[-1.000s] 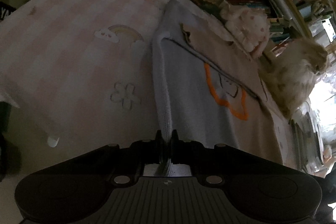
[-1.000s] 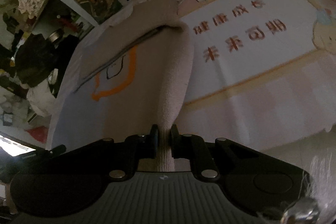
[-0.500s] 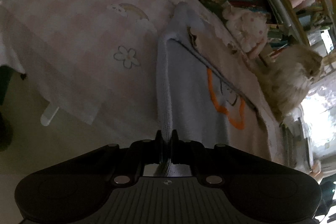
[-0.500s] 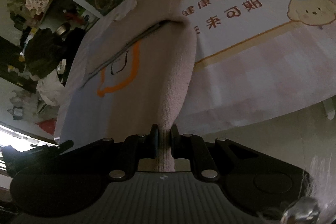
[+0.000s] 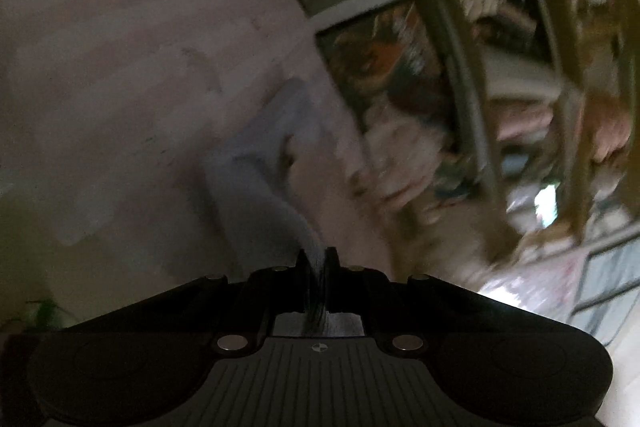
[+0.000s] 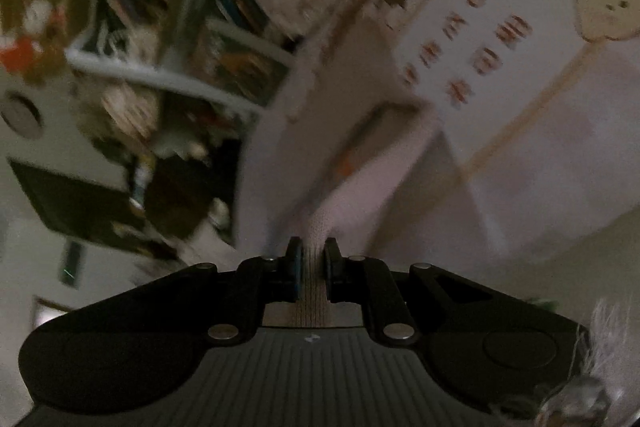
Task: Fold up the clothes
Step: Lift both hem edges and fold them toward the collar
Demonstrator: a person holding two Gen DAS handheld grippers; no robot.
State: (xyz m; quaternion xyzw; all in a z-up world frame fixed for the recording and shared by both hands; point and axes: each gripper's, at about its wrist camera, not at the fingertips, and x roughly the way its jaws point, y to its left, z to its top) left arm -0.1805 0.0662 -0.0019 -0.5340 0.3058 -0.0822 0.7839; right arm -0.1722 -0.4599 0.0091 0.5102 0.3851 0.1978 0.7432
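Left black gripper (image 5: 317, 259), right black gripper (image 6: 313, 253) each clamped on pale blue-and-pink knit garment (image 5: 256, 183) edge, likely for folding over pink bedsheet (image 5: 120, 47).

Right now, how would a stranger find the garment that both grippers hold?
Look at the pink bedspread beside the bookshelf. The sweater lies on it, one side pale blue, the other beige. Its edges are pinched in the left gripper and right gripper.

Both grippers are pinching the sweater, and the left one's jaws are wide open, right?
Not quite. The left gripper has its jaws shut on the sweater, as the left wrist view shows. The right gripper is pinching the sweater too.
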